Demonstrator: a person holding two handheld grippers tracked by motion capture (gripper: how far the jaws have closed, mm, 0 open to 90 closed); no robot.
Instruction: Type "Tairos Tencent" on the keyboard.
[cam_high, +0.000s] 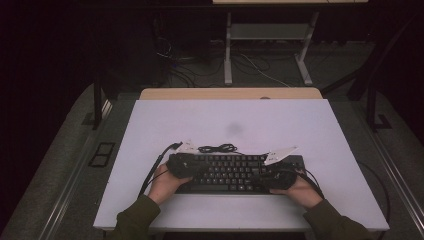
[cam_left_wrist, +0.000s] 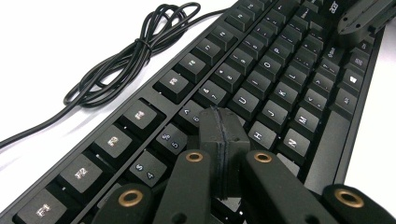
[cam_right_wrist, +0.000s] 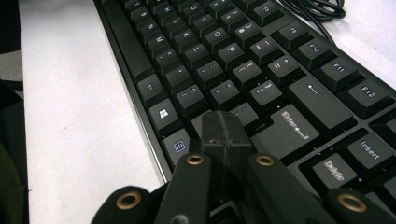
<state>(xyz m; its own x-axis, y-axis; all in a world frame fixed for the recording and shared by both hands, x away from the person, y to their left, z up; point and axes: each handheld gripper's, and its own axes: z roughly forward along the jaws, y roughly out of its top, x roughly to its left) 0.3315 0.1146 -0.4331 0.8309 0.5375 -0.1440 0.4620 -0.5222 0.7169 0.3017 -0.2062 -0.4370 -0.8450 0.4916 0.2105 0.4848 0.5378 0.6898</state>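
A black keyboard (cam_high: 230, 172) lies across the near middle of the white table (cam_high: 230, 125), its cable (cam_high: 217, 148) bundled in a coil just behind it. My left gripper (cam_high: 186, 164) hovers over the keyboard's left part, shut, jaws pressed together with nothing between them; in the left gripper view its tips (cam_left_wrist: 220, 123) sit above the keyboard's (cam_left_wrist: 261, 79) letter keys, with the coiled cable (cam_left_wrist: 126, 56) to the left. My right gripper (cam_high: 272, 175) is shut over the right part; its tips (cam_right_wrist: 223, 123) hang above keys of the keyboard (cam_right_wrist: 224, 56) beside Enter.
A wooden table strip (cam_high: 230, 93) runs behind the white top. On the floor beyond stand a desk frame (cam_high: 270, 40) and loose cables (cam_high: 185, 65). The other gripper (cam_left_wrist: 364, 16) shows at the top right of the left gripper view.
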